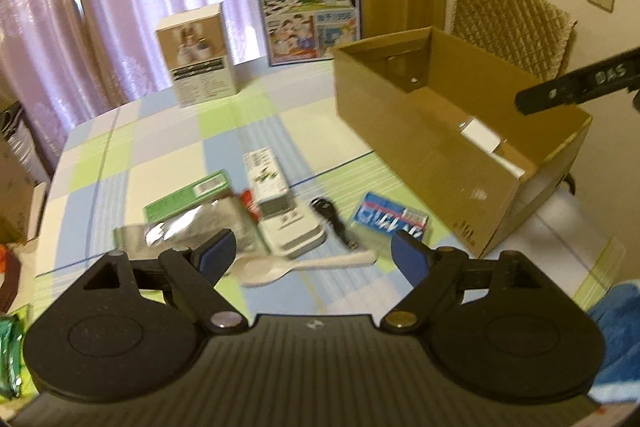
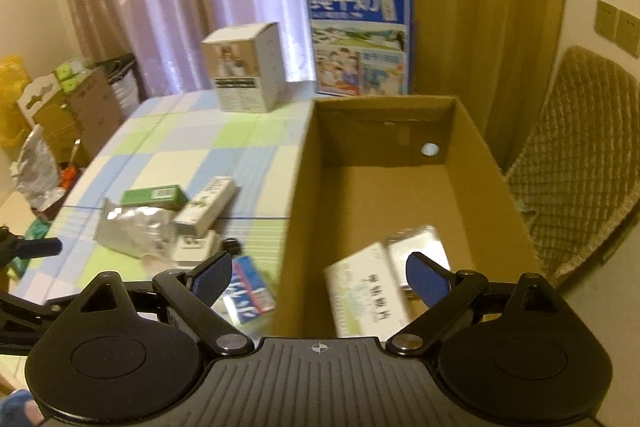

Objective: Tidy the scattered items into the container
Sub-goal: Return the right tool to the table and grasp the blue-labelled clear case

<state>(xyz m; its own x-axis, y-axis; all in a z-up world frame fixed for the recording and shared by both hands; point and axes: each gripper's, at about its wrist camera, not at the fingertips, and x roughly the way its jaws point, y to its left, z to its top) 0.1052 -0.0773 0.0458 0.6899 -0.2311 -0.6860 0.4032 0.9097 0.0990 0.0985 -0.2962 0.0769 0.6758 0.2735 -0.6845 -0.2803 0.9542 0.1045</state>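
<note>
An open cardboard box [image 1: 416, 147] stands on the table at right; in the right wrist view [image 2: 472, 163] it holds a white medicine box [image 2: 366, 291] and a silver pack [image 2: 416, 247]. Scattered on the tablecloth are a green box [image 1: 188, 197], a silver foil pouch [image 1: 200, 227], a white-green carton [image 1: 266, 179], a white remote [image 1: 296, 231], a black cable [image 1: 334, 223], a blue packet [image 1: 390, 217] and a white spoon [image 1: 304, 265]. My left gripper [image 1: 314, 257] is open above the spoon. My right gripper [image 2: 320, 277] is open over the box's near wall.
A white product box [image 1: 200, 55] and a blue milk carton case [image 1: 310, 3] stand at the table's far edge. A wicker chair [image 1: 516, 23] sits behind the cardboard box. Cartons and bags [image 2: 60, 115] crowd the floor at left. A blue cloth [image 1: 620, 331] lies at near right.
</note>
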